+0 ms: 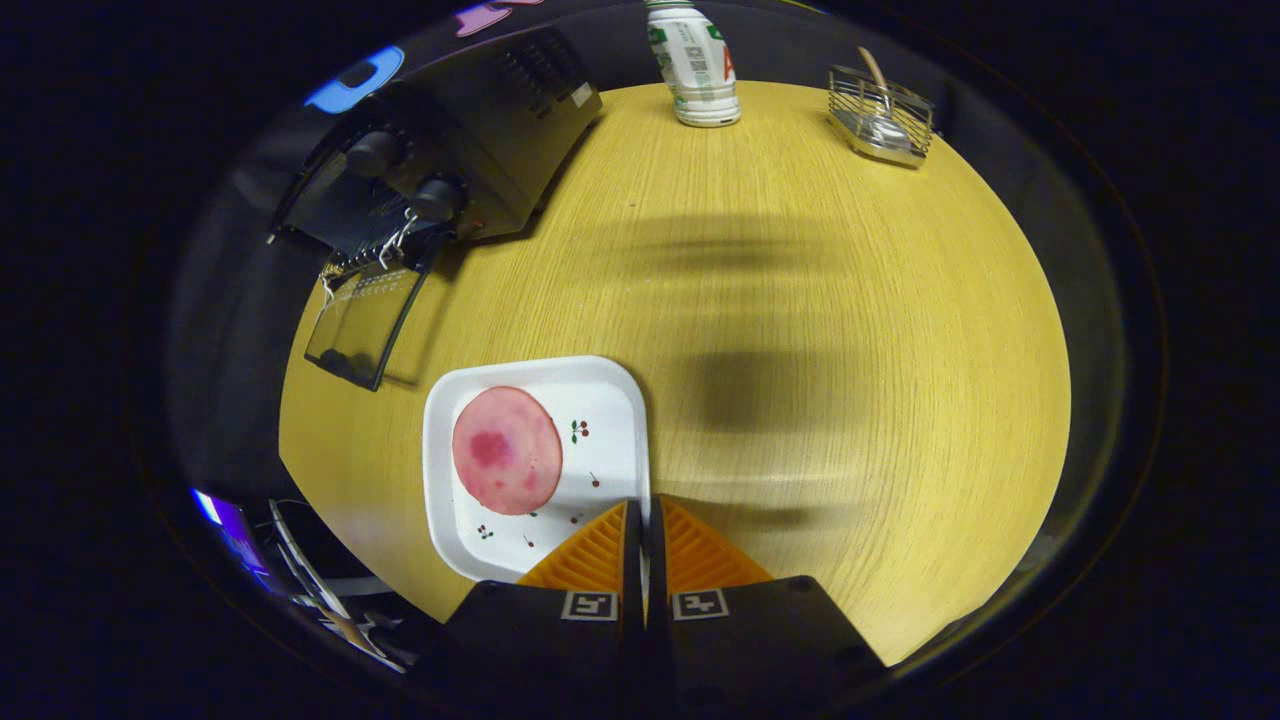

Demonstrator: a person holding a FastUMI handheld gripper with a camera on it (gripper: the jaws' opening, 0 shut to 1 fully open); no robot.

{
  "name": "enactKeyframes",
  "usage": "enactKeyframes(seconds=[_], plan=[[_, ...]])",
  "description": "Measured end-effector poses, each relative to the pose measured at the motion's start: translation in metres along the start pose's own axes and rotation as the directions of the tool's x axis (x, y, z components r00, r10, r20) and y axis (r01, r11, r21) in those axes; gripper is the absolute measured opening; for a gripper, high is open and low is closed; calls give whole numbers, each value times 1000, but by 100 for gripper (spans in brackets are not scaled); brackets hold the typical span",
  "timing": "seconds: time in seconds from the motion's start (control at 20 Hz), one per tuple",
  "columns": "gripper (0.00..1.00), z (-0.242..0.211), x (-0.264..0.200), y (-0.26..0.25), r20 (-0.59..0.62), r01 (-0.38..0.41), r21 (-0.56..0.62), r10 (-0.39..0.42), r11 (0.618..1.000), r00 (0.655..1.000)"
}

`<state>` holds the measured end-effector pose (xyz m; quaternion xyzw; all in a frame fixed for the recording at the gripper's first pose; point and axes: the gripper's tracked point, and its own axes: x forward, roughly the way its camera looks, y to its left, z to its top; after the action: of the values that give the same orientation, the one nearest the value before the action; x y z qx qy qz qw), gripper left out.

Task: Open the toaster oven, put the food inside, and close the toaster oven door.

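While the two fingers of the gripper (642, 515) stand almost together, only a thin slit parts them, and the right-hand rim of the white plate (445, 520) runs into that slit at their tips. I judge the rim is pinched between them, though the contact itself is too fine to confirm.

On the plate lies the food, a round pink slice (507, 450), toward the plate's left half and clear of the fingers. The plate sits on the near part of the round wooden table (850, 300), close to the near-left edge.

Beyond the plate, at the table's far-left edge, stands the black toaster oven (480, 130) with two knobs on its front. Its glass door (362, 325) hangs down and open toward the plate, and a wire rack shows at the mouth. So the opening step looks done.

At the far edge stands a white bottle (697, 70), and to its right, well apart, a small wire basket (880, 112) with a utensil handle sticking up.

As I read it, one step of three is finished. The food is not yet inside: the plate with the slice has to travel to the oven mouth and in, and the door must be shut after that.
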<state>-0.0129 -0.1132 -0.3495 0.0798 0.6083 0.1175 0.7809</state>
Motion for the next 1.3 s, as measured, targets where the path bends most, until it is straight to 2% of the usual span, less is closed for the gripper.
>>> enactKeyframes(seconds=[0.1,0.2,0.25,0.35,0.45,0.9,1.3], plan=[[5,-3,0,1,-11,-20,69,21,997,1000],[5,-13,0,8,-28,-67,189,74,980,997],[5,-19,0,14,-36,-103,262,117,959,993],[5,-30,-2,23,-10,-165,412,186,896,983],[5,-41,-10,30,42,-209,505,218,837,975],[5,-65,-41,41,250,-329,644,216,691,944],[5,-72,-89,67,389,-425,666,202,613,899]])
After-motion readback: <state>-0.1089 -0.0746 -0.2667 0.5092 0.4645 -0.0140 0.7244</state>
